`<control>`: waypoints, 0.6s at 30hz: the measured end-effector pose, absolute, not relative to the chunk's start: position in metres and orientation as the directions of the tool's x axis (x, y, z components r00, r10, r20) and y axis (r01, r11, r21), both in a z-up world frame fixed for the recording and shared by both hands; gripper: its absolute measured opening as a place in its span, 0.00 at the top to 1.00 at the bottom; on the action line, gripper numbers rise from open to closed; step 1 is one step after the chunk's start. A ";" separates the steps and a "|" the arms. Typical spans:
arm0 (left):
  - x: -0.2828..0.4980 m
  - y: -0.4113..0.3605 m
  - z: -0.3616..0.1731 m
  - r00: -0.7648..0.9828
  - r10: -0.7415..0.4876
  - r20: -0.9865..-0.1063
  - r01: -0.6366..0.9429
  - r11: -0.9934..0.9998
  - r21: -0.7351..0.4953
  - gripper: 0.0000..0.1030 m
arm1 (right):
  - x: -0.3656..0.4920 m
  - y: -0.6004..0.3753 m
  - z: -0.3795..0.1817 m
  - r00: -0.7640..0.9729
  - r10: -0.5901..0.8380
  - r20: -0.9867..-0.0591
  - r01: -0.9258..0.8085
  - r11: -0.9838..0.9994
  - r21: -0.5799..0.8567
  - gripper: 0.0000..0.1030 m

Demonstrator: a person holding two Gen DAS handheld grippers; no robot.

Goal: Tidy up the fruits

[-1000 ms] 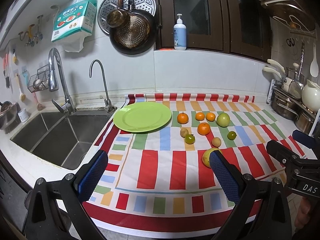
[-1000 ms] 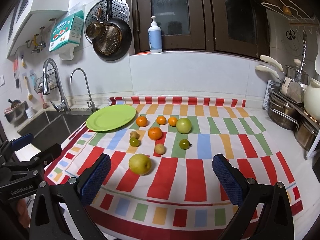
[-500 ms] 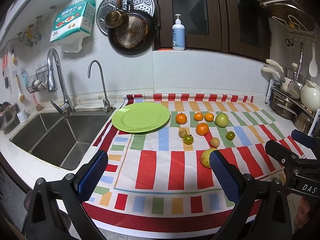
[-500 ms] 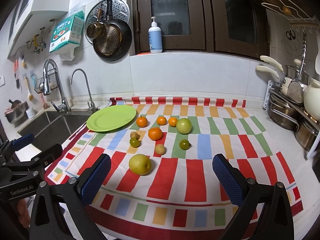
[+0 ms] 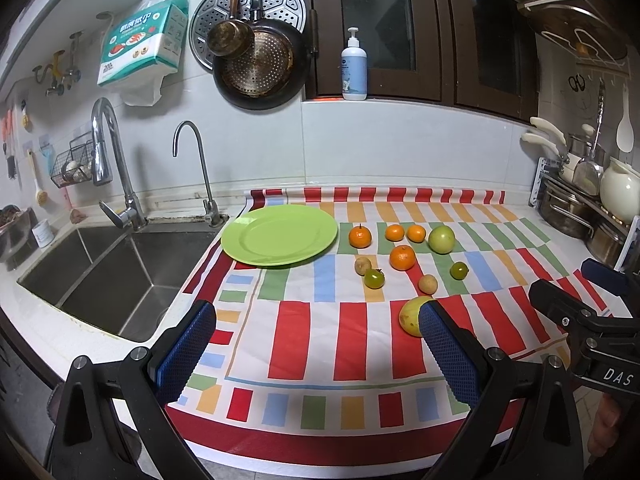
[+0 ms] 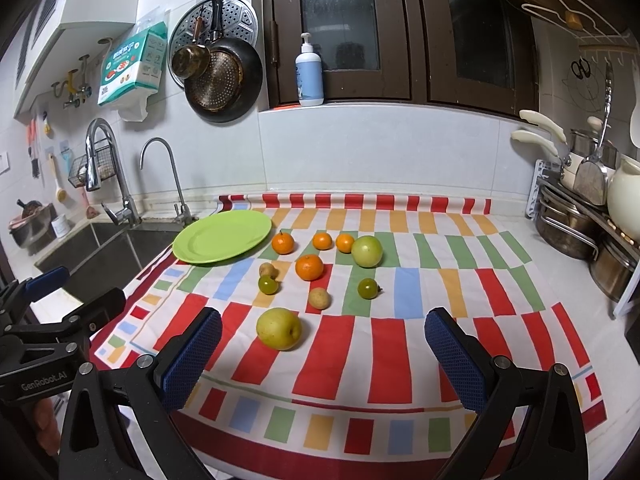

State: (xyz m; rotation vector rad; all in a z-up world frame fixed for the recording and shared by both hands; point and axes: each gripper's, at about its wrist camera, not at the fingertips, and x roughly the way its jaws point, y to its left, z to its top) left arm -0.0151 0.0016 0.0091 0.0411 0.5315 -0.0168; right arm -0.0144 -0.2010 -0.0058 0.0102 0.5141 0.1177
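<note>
A bare green plate [image 5: 279,234] [image 6: 222,236] lies on the striped cloth by the sink. To its right are several fruits: small oranges [image 5: 402,257] [image 6: 309,267], a green apple [image 5: 441,239] [image 6: 367,251], two green tomatoes [image 6: 268,284], small brown fruits [image 6: 319,298] and a yellow pear [image 6: 279,328] [image 5: 410,315], nearest the front. My left gripper [image 5: 316,344] hovers open over the cloth's front edge, its right finger covering part of the pear. My right gripper [image 6: 322,356] is open too, just right of the pear, holding nothing.
A steel sink [image 5: 100,276] with two taps [image 5: 116,168] lies left of the cloth. A rack of pots [image 6: 580,232] stands at the right. A pan and steamer tray [image 5: 256,64] hang on the wall, with a soap bottle [image 5: 354,68] on the sill.
Both grippers stay open. The left wrist view has shifted slightly, the scene sliding a little left. The fruits and plate have not moved.
</note>
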 end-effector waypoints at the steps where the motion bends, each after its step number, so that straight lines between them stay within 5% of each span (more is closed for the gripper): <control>1: -0.015 0.002 0.009 0.862 -0.005 -0.507 0.027 0.999 0.035 0.00 | -0.014 -0.201 -0.006 0.864 0.115 -0.490 -0.109 0.993 0.040 0.01; 18: -0.006 -0.005 -0.001 0.852 -0.025 -0.523 0.060 0.997 0.050 0.00 | -0.012 -0.203 -0.008 0.856 0.121 -0.503 -0.113 0.992 0.047 0.01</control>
